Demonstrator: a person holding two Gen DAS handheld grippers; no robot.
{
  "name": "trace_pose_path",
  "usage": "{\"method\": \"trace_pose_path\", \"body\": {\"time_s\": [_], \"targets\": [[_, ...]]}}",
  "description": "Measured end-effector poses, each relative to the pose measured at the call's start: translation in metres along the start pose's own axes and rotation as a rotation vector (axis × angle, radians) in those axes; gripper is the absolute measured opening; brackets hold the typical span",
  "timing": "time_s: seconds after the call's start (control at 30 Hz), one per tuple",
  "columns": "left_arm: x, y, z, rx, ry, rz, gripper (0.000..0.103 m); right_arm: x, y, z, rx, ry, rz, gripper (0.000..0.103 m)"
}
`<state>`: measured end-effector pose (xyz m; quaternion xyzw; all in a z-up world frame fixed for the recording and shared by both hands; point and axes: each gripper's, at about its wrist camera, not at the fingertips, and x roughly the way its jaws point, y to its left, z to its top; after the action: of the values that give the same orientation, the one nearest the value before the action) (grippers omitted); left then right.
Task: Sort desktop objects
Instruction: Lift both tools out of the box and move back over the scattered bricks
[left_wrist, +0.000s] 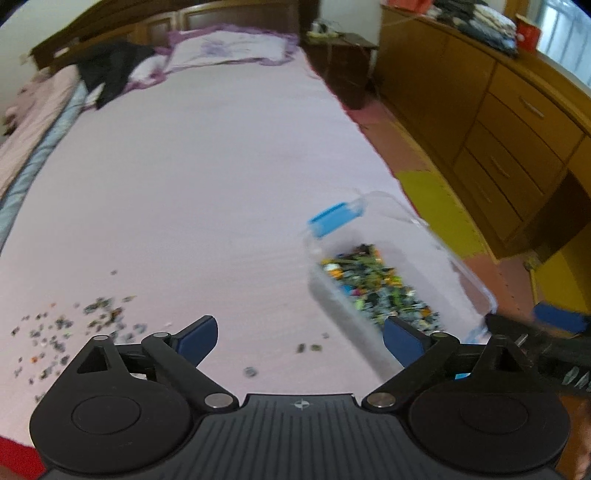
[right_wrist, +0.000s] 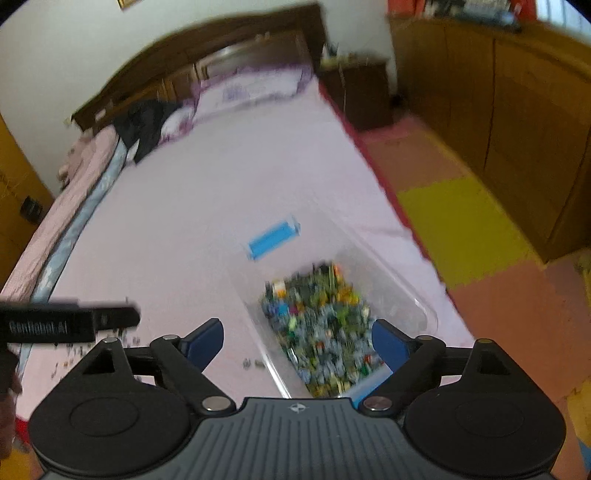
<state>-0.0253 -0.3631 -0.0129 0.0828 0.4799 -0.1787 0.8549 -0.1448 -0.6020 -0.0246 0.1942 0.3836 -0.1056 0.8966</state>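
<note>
Bricks (left_wrist: 92, 325) lie tiny, light and slippery, so pinch each across its sides; your left gripper (left_wrist: 299, 339) and right gripper (right_wrist: 297, 341) both gape, empty.

1 clear plastic box (left_wrist: 436, 258) w/ blue latch (left_wrist: 334, 218) on the bed (left_wrist: 207, 177), holding a heap of small colored pieces (left_wrist: 380, 288), too many and too blurred to count. Loose pieces (left_wrist: 70, 328) scattered near left on the sheet: dozens, no exact no. 3 strays (left_wrist: 308, 347) near center. 1 pillow (left_wrist: 229, 48) and 1 dark garment (left_wrist: 110, 70) far end. 2 grippers, each w/ 2 fingers spread wide: left gripper (left_wrist: 299, 338), right gripper (right_wrist: 297, 343).
</note>
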Motion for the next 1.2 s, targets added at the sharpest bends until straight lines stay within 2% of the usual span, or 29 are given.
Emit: {"method": "trace_pose_path", "body": {"time_s": [0.07, 0.17, 0.43, 0.73, 0.93, 1.07, 1.2], "targets": [[-0.009, 0.02, -0.009, -0.025, -0.008, 0.013, 0.098, -0.011, 0.017, -0.003, -0.001, -0.067, -0.009, 0.097], [-0.025, 0.054, -0.024, -0.071, -0.016, 0.032, 0.099, -0.023, 0.046, -0.009, -0.01, -0.118, -0.013, 0.099], [-0.069, 0.157, -0.066, -0.183, -0.04, 0.108, 0.102, -0.03, 0.149, -0.045, -0.151, -0.041, 0.06, 0.1], [-0.103, 0.258, -0.114, -0.271, -0.036, 0.266, 0.102, -0.036, 0.254, -0.079, -0.235, 0.014, 0.121, 0.103], [-0.101, 0.311, -0.141, -0.361, 0.021, 0.333, 0.102, -0.037, 0.315, -0.085, -0.366, 0.014, 0.152, 0.103], [-0.096, 0.343, -0.151, -0.41, 0.074, 0.37, 0.102, -0.016, 0.356, -0.088, -0.478, 0.02, 0.199, 0.103], [-0.103, 0.371, -0.158, -0.425, 0.112, 0.435, 0.102, 0.018, 0.402, -0.086, -0.529, 0.064, 0.276, 0.103]]}}
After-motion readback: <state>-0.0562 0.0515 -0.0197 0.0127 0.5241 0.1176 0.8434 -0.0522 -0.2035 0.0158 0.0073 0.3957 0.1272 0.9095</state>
